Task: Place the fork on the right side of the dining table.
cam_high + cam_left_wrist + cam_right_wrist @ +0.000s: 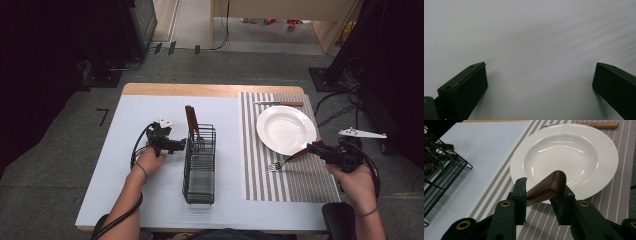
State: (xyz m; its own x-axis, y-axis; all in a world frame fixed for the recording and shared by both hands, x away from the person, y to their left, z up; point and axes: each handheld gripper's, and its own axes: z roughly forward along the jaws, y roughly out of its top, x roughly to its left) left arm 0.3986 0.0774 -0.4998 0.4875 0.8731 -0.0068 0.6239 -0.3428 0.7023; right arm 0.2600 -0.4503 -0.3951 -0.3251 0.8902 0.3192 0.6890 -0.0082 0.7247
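Right gripper jaws clamped on wooden handle of fork, tines on striped mat just left of plate. Step, I'd judge: setting fork beside plate; next needs lowering flat, then release. Left gripper jaws wide apart, empty, over table. Wire caddy holds one brown-handled utensil; plate empty.

Glossy white plate, woven striped placemat, polished wooden fork handle.
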